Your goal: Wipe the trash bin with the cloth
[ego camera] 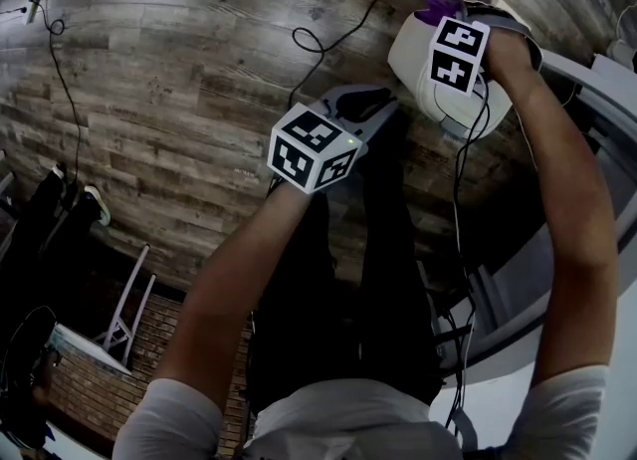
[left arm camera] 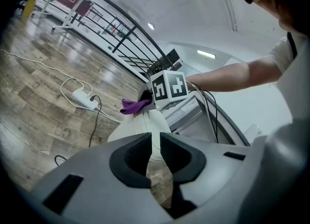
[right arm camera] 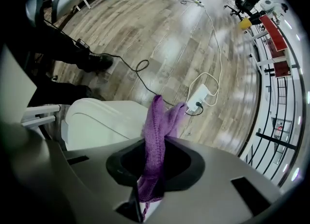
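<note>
The white trash bin [ego camera: 423, 75] stands on the wooden floor at the upper right of the head view. My right gripper [ego camera: 443, 20] points steeply down over the bin's top, shut on a purple knitted cloth [ego camera: 434, 5]. In the right gripper view the cloth [right arm camera: 157, 131] sticks up from between the jaws, with the bin [right arm camera: 101, 116] just beyond. My left gripper [ego camera: 363, 105] hovers left of the bin, apart from it. Its jaws are shut with only a thin slit and nothing held [left arm camera: 154, 152]. Ahead of it I see the bin [left arm camera: 138, 128] and the cloth [left arm camera: 133, 105].
A white power strip [right arm camera: 197, 97] with looping cables lies on the floor past the bin; it shows too in the left gripper view [left arm camera: 83, 99]. A black cable [ego camera: 318, 45] runs by the bin. A white desk frame [ego camera: 597, 80] stands right. My legs [ego camera: 368, 279] are below.
</note>
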Demonstrator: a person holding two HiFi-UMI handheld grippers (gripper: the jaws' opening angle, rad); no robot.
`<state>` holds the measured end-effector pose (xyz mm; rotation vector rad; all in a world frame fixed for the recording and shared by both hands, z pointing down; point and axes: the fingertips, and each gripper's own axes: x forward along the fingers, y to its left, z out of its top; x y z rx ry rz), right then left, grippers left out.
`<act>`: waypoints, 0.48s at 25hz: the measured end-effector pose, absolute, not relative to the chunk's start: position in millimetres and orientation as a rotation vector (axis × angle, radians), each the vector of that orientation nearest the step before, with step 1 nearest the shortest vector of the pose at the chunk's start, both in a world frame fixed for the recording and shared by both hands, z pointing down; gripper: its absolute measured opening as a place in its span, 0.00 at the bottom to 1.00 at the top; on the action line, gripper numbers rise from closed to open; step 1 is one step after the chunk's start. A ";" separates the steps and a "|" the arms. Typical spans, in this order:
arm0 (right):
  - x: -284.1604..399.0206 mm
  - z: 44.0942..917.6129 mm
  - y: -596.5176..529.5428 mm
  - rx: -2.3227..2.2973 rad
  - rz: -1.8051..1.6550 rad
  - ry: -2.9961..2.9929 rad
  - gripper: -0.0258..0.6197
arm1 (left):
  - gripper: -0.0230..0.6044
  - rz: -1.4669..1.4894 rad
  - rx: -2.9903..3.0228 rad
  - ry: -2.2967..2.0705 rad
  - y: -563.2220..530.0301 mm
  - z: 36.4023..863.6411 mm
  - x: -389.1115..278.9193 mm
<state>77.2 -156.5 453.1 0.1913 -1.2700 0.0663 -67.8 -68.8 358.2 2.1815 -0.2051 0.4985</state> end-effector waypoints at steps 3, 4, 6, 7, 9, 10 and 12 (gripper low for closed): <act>64.5 453.7 -146.0 0.185 0.066 -1.284 0.15 | 0.12 0.506 2.182 -0.193 -65.5 359.7 -72.1; 60.7 453.5 -142.3 0.184 0.065 -1.288 0.15 | 0.12 0.510 2.183 -0.188 -63.8 360.0 -73.4; 53.6 453.5 -134.9 0.183 0.062 -1.291 0.15 | 0.12 0.520 2.187 -0.172 -59.7 360.4 -76.0; 50.5 453.8 -131.2 0.183 0.060 -1.291 0.15 | 0.12 0.526 2.189 -0.162 -57.7 360.3 -77.2; 45.0 454.8 -123.6 0.179 0.056 -1.289 0.15 | 0.12 0.538 2.194 -0.138 -54.3 360.0 -79.0; 42.5 455.2 -119.8 0.176 0.053 -1.288 0.15 | 0.12 0.543 2.198 -0.128 -53.0 359.8 -79.9; 37.3 455.4 -112.9 0.173 0.050 -1.286 0.15 | 0.12 0.554 2.205 -0.109 -51.8 359.4 -82.3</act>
